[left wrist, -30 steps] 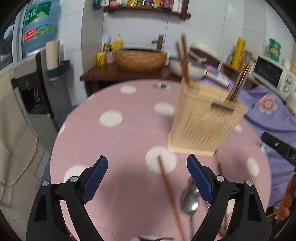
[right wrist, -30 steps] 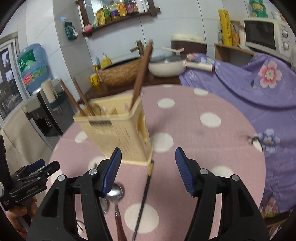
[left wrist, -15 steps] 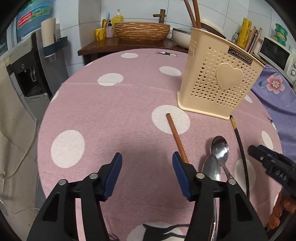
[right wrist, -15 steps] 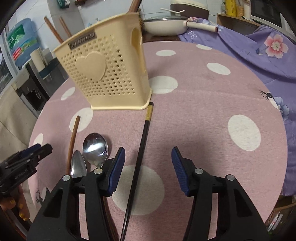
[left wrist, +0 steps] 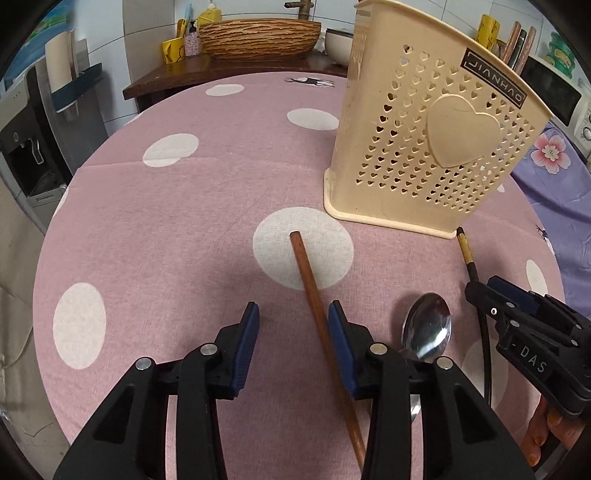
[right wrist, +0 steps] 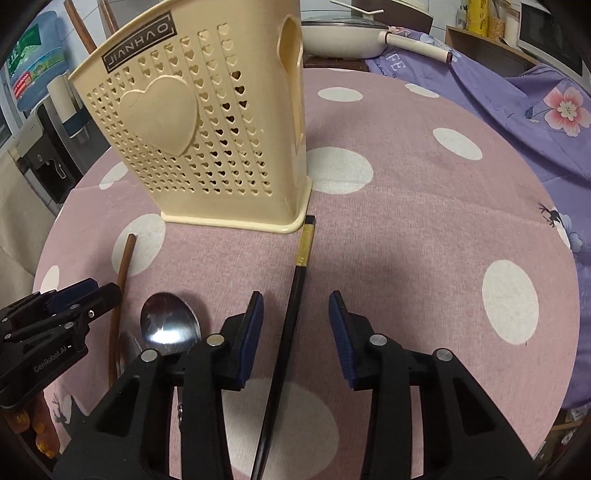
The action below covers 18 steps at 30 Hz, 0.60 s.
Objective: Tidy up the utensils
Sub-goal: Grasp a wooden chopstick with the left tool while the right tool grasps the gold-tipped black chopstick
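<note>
- Since the frame half a second back, both grippers have dropped lower and closer to the table; the cream utensil holder (left wrist: 432,136) now fills more of each view, and each gripper straddles a chopstick it was only near before.
- Left gripper (left wrist: 291,345): jaws apart, nothing clamped. Brown wooden chopstick (left wrist: 314,291) lies flat between the fingers, hard against the right-side blue pad (left wrist: 341,347); contact cannot be confirmed.
- Far tip of the brown chopstick rests on a white dot of the pink tablecloth (left wrist: 184,229), just in front of the holder's left front corner.
- Right gripper (right wrist: 295,334): jaws apart, nothing clamped. Black chopstick (right wrist: 291,306) lies flat between the fingers, nearer the left-side pad (right wrist: 253,332).
- Gold-banded end of the black chopstick sits just beside the holder's right front corner, touching or nearly so.
- Steel spoon (right wrist: 170,325), bowl up, lies in front of the holder between the two chopsticks; a second spoon is partly hidden beneath it.
- Holder stands upright, heart emblem facing the cameras; brown chopsticks (right wrist: 85,29) stand in it.
</note>
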{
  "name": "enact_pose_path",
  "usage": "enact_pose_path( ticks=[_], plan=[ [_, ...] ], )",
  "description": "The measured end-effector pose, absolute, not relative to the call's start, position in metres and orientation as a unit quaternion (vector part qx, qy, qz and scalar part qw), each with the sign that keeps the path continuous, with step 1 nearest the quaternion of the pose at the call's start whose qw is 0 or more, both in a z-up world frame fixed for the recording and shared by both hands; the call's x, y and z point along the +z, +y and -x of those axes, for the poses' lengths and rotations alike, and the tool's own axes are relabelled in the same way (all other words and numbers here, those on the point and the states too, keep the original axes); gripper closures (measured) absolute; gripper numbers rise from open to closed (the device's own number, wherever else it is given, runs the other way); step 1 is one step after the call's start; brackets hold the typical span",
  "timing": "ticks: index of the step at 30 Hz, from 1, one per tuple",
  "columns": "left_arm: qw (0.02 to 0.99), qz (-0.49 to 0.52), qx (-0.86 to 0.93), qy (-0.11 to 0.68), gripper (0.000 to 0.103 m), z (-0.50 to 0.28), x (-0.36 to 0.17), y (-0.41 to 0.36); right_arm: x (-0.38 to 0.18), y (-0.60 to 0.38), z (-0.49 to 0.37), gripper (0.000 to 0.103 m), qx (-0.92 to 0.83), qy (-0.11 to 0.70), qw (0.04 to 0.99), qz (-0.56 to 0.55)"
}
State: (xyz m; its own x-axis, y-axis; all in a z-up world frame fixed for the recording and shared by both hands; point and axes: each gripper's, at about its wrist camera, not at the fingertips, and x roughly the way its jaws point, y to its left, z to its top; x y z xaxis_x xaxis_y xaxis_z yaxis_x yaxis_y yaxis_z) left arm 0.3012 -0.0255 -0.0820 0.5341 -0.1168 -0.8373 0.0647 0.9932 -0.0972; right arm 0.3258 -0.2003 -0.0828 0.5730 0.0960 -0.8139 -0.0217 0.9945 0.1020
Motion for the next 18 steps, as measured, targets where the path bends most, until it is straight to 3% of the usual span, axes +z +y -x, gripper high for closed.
enact_pose_path(
  ticks=[7, 18],
  plan=[
    [0.876, 0.024, -0.035, 0.480, 0.069, -0.311, -0.082, -0.034, -0.082, -0.199, -0.338, 0.072, 0.024, 0.464, 0.884, -0.044],
    [0.880, 0.014, 0.001, 0.474, 0.090, -0.319, -0.081, -0.044, -0.082, -0.193, -0.354, 0.090, -0.007, 0.464, 0.885, -0.026]
  ],
)
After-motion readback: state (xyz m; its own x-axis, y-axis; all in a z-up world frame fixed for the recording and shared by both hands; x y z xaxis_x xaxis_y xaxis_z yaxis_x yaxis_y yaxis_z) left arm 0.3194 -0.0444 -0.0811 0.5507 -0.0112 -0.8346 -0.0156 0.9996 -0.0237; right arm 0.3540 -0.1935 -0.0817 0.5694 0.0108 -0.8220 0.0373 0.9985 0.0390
